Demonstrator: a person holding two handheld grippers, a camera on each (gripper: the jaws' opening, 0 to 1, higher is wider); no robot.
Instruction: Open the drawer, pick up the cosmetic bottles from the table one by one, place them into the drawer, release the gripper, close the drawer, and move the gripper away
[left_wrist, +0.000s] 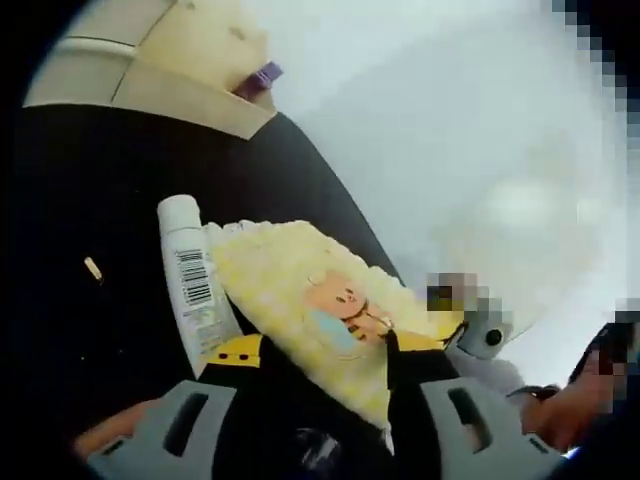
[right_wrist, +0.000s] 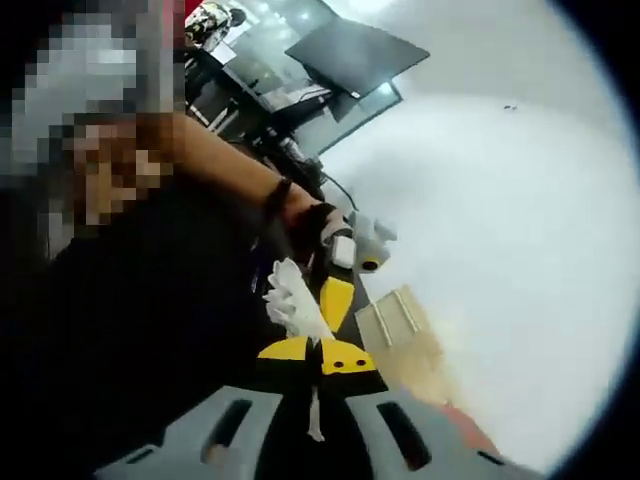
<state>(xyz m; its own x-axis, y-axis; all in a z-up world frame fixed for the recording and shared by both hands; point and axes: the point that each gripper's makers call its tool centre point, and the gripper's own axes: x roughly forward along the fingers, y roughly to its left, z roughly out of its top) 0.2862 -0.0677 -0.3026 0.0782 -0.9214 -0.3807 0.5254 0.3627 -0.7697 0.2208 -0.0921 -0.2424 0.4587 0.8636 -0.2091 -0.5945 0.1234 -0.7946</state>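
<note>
A dark table (left_wrist: 100, 330) is seen in the left gripper view, with a pale drawer unit (left_wrist: 150, 75) at its far edge; a purple-capped item (left_wrist: 262, 77) lies there, too small to identify. A yellow pouch (left_wrist: 320, 300) lies ahead of the left gripper (left_wrist: 320, 425), partly cut off by its spread jaws, nothing being held. A white cosmetic bottle (left_wrist: 192, 285) rests just beside the pouch. In the right gripper view, the right gripper (right_wrist: 312, 425) is seen nearly closed, perhaps pinching a thin white strip (right_wrist: 314, 415); this cannot be told.
</note>
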